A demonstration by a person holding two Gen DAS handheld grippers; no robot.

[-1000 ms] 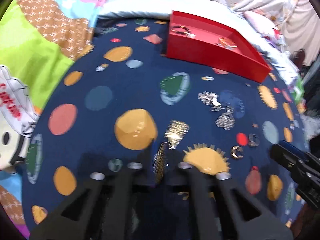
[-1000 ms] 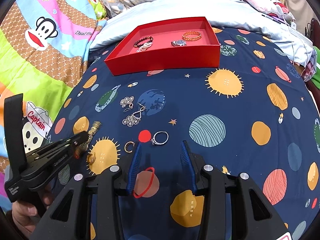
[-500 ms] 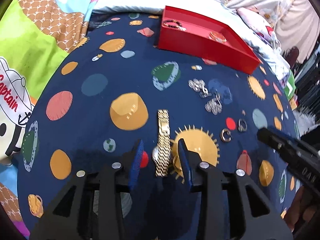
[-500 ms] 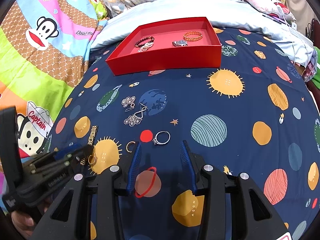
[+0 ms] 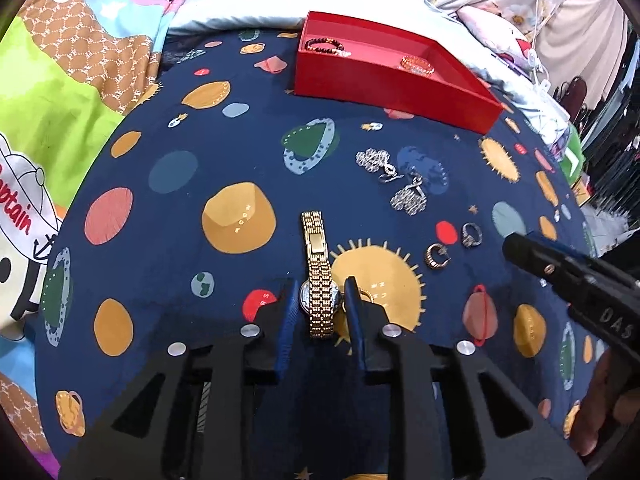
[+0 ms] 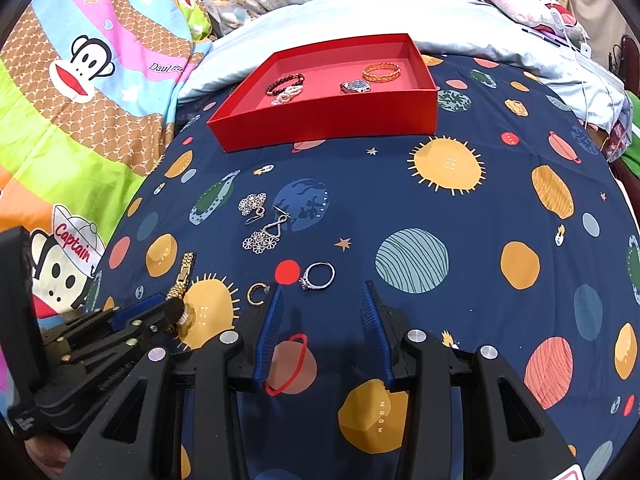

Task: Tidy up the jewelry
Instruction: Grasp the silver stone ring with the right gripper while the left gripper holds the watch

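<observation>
I see the bed's navy planet-print sheet [image 6: 440, 208] spread wide, with the red tray [image 6: 328, 128] at its far side holding bracelets and a watch. My right gripper [image 6: 322, 332] hangs open over the near sheet, nothing between its pads. My left gripper [image 5: 318, 308] is closing around the gold watch [image 5: 318, 276], which lies flat between its fingers on the sheet. To the right, further off, lie two silver flower earrings [image 5: 394, 182], a silver ring [image 6: 318, 276] and a small gold hoop [image 5: 436, 256].
</observation>
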